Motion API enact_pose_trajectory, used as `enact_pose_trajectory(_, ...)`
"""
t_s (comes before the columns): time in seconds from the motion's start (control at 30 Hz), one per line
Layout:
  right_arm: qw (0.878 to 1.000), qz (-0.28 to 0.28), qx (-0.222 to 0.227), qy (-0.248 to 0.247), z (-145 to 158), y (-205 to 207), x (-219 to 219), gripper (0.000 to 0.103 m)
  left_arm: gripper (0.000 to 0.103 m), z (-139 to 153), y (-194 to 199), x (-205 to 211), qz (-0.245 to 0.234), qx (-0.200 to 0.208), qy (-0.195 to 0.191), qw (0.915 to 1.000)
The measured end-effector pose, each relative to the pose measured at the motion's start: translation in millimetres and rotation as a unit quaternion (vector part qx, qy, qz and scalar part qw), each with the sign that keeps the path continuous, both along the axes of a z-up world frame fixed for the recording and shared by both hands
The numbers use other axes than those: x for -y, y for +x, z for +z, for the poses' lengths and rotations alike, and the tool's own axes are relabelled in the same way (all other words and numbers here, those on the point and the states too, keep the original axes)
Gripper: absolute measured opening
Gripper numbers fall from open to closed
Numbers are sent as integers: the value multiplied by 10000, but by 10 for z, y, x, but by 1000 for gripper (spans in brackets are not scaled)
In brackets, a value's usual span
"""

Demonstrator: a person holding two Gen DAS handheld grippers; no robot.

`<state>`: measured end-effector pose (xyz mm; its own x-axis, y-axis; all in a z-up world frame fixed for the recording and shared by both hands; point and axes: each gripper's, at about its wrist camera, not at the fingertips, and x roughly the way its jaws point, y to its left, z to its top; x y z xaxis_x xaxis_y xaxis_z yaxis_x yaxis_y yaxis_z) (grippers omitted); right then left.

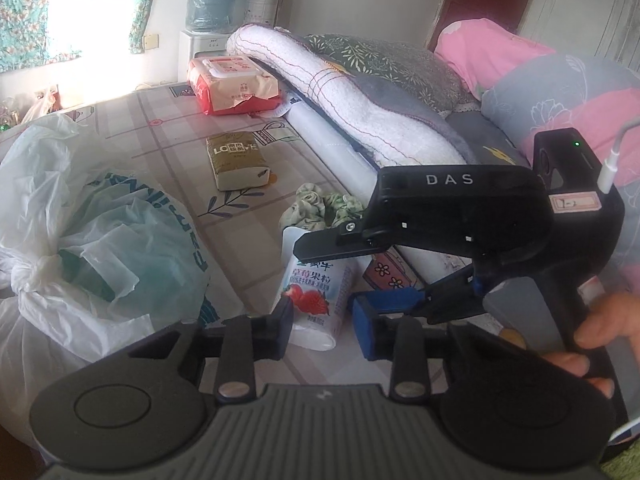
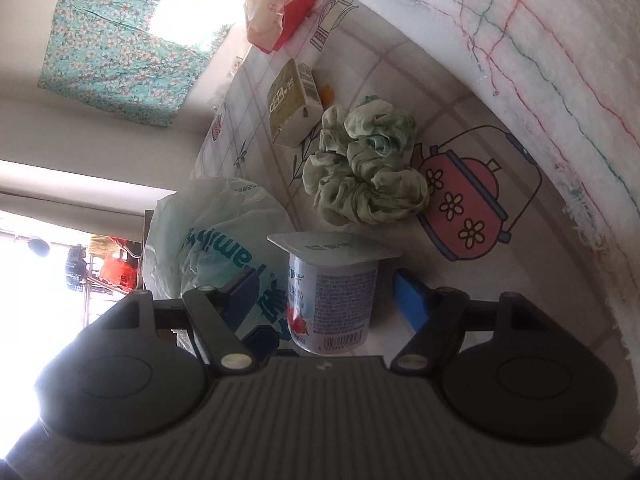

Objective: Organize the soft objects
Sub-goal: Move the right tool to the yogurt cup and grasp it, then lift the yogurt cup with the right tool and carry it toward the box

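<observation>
Right wrist, hand-held gripper [image 2: 326,304] wide, astride yogurt cup [image 2: 333,300], untouched

Bare bed sheet [image 1: 168,128] lies open between the white plastic bag [image 1: 80,240] on the left and the rolled blanket [image 1: 360,92] on the right. In that lane stand the yogurt cup [image 1: 316,292], the green scrunchie [image 2: 360,168] just beyond it, then the tissue pack [image 1: 236,160] and wipes pack [image 1: 232,84]. The right gripper [image 1: 332,276] crosses in front of the blanket.
</observation>
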<state>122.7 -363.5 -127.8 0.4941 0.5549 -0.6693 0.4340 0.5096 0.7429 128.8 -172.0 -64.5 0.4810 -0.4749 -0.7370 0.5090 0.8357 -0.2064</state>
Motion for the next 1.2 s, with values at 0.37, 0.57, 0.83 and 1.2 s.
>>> enact_pose_trajectory(0.37,9999,21,119,69,-73,143,-110,58,30,-54,90,-61,112,1,-13,9999)
enact_pose_trajectory(0.57,9992,116,332,-199,-41,106,-204,51,30,-54,8,-85,27,91,9,10000)
enact_pose_trajectory(0.83,9924,487,785,-810,191,-45,-364,50,31,-60,-162,-204,-62,122,5,9999)
enact_pose_trajectory(1.2,9508,1418,1354,-2397,611,-406,-915,49,30,-161,-453,-383,-132,-32,-30,9999)
